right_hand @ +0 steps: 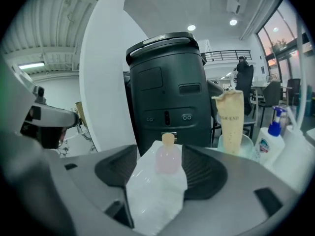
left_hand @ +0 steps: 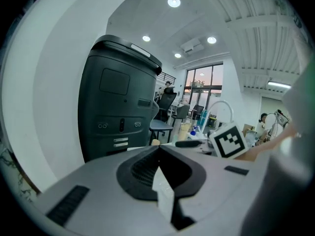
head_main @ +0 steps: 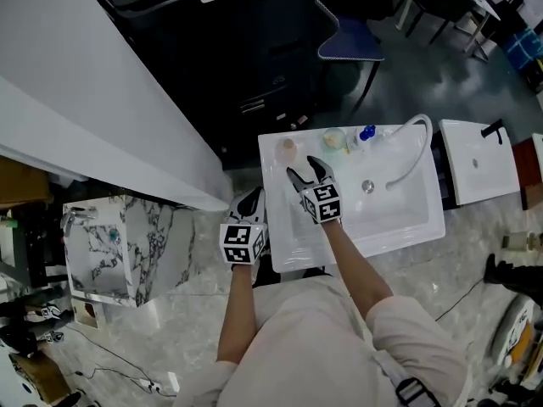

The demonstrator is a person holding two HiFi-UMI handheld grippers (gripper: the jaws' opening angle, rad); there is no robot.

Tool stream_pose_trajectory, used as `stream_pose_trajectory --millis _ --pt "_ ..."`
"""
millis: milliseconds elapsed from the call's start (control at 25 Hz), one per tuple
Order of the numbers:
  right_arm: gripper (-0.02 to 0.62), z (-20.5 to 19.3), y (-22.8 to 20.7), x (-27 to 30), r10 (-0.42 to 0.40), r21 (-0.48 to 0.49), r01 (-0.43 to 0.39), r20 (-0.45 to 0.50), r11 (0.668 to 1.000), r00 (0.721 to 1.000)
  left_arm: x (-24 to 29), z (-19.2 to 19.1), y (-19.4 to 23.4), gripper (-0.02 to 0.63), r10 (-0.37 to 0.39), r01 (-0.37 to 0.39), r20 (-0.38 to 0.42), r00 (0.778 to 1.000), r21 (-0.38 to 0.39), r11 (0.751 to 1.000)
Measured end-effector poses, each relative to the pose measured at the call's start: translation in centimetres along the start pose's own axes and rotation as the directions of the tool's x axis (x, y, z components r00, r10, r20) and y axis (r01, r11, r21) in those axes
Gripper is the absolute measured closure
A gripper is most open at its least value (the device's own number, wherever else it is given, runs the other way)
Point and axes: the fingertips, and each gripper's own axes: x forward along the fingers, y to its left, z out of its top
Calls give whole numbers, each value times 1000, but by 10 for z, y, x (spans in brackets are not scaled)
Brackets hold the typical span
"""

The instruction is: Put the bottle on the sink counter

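Note:
A small pale pink bottle (head_main: 288,147) with a tan cap stands upright on the back left corner of the white sink counter (head_main: 273,195). My right gripper (head_main: 307,173) is open just in front of it, over the counter's left side. In the right gripper view the bottle (right_hand: 168,156) stands clear between and beyond the spread jaws, touching neither pad. My left gripper (head_main: 252,202) hangs at the counter's left front edge, shut and empty; its jaw tips meet in the left gripper view (left_hand: 157,150).
A sink basin (head_main: 373,202) with a curved white faucet (head_main: 409,153) lies to the right. A tall beige bottle (right_hand: 230,118) and a blue-capped soap bottle (right_hand: 271,137) stand at the back rim. A big black machine (head_main: 254,49) looms behind; a marble block (head_main: 127,248) is left.

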Motion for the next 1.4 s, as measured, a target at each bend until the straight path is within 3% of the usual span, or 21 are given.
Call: stream_pose_trajectory --millis 160,520,680,840,960,1240,1400 --pt "324 -9 15 -30 46 0 -46 0 999 999 4 1 -10 600 1 -1 -1 1000 -4 1000" --pt "325 -27 5 -76 27 102 -26 -10 994 1000 -2 0 -18 600 85 -84 34 996 -25 996" --pt "325 -27 -5 -101 29 107 -32 31 994 999 -8 -3 -40 600 114 -112 66 991 -26 993" --pt "327 -29 1 -114 59 120 -63 43 991 997 -11 -14 -52 600 132 -131 43 990 -28 991" --pt "388 -28 -3 -123 68 113 -75 61 991 996 -8 -15 -60 600 147 -145 41 988 -32 989" --pt "388 -44 -1 -144 145 93 -149 48 985 988 -20 -31 -84 600 196 -194 51 979 -37 980" --pt "423 -44 9 -146 190 85 -195 58 977 980 -27 -38 -85 600 225 -223 47 973 -40 974"
